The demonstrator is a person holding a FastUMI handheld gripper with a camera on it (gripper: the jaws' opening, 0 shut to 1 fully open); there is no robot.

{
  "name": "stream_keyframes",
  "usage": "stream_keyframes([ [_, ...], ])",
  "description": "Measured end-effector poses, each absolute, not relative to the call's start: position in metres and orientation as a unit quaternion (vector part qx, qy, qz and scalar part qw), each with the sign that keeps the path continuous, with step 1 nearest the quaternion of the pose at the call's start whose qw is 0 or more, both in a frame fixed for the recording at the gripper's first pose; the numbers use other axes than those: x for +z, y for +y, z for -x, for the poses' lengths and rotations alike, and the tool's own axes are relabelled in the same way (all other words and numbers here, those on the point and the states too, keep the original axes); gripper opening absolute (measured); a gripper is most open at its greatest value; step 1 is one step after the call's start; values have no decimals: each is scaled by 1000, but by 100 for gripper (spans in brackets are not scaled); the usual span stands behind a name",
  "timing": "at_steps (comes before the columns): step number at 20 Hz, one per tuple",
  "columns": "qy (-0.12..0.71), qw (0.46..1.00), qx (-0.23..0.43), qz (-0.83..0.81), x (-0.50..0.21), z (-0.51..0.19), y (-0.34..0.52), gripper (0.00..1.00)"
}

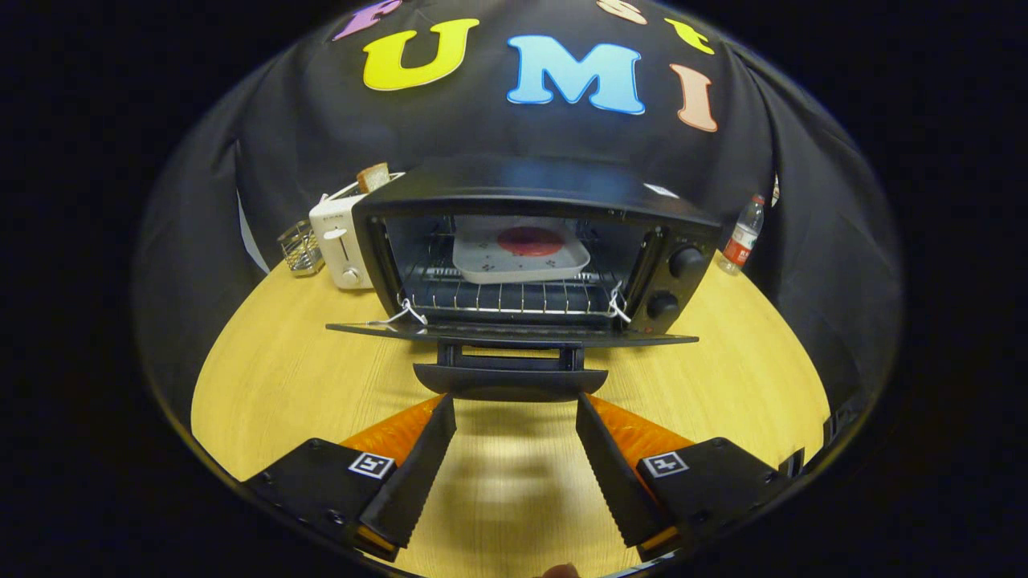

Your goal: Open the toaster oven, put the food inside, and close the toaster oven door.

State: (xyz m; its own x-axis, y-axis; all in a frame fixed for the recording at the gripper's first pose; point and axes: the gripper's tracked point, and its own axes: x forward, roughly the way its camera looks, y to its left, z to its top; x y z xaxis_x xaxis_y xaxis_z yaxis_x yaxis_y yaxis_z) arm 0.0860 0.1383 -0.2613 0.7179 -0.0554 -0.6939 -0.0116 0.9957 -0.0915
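A black toaster oven (530, 201) stands on the wooden table with its door (514, 333) folded down flat toward me. Inside, on the wire rack, rests a white tray (482, 265) carrying a round red piece of food (529, 239). The door's black handle (509, 380) sticks out toward me. My gripper (516, 405) is open, its two black fingertips just under and in front of that handle, one at each side, with nothing held between them.
A white pop-up toaster (341, 241) with a slice of bread (373, 177) stands left of the oven, and a small wire basket (301, 249) beside it. A plastic bottle (743, 234) stands to the oven's right. Bare wooden table (281, 377) spreads around the door.
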Motion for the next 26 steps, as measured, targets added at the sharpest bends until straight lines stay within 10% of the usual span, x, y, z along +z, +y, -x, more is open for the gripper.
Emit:
stream_keyframes([
  [26,158,987,3,25,-158,-114,94,99],
])
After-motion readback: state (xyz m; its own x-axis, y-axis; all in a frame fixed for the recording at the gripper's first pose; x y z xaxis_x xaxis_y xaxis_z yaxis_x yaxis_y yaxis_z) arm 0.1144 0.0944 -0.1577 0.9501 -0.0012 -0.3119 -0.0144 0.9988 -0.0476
